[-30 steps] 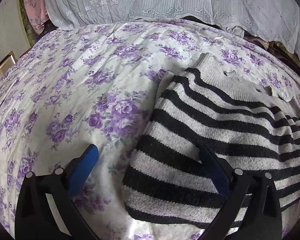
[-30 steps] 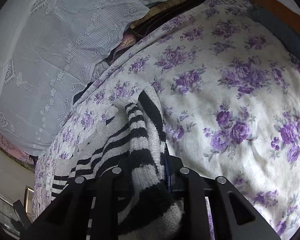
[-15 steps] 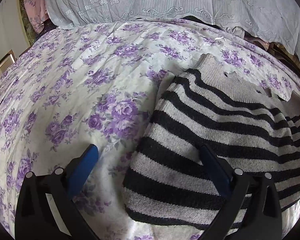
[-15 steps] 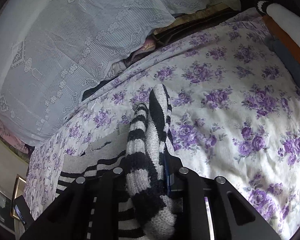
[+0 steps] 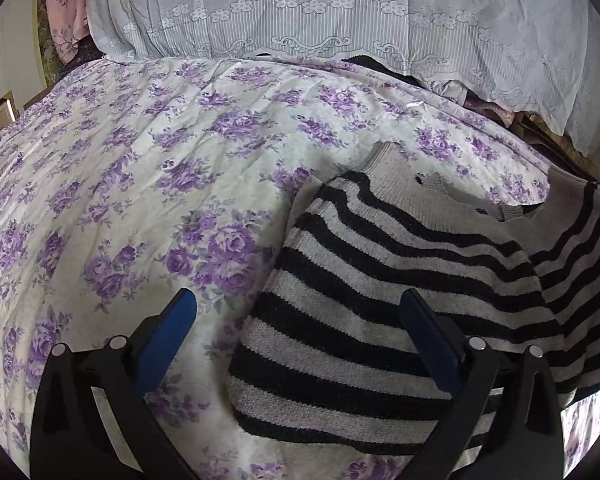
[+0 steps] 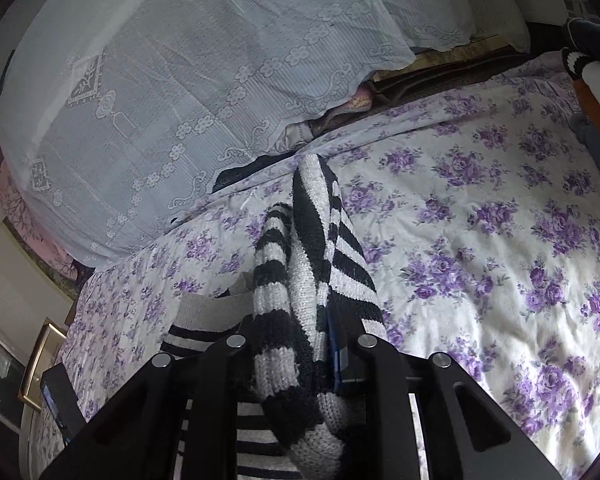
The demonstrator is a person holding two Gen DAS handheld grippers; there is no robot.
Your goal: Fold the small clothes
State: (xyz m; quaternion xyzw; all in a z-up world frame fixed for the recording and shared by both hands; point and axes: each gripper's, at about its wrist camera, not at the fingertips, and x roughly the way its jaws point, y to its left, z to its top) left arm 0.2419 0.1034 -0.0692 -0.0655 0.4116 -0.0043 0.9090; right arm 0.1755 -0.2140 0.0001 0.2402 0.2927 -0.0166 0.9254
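Note:
A small black-and-grey striped knit sweater (image 5: 380,288) lies on a bed with a white sheet printed with purple flowers (image 5: 160,184). My left gripper (image 5: 300,316) is open, its blue pads spread over the sweater's left edge, holding nothing. My right gripper (image 6: 300,344) is shut on the sweater (image 6: 296,280), a bunched fold of it raised above the bed and draped over the fingers. In the left wrist view that lifted part (image 5: 580,248) rises at the far right.
A white lace cover (image 5: 340,20) drapes over piled things along the bed's far side, also in the right wrist view (image 6: 180,80). Folded clothes (image 6: 592,92) are stacked at the right edge. A gold picture frame (image 6: 44,360) stands at the left.
My right gripper has risen and tilted back, carrying the sweater's fold higher, so more of the bed shows. The sweater's right side now lifts up in the left view. The left gripper stayed open and still.

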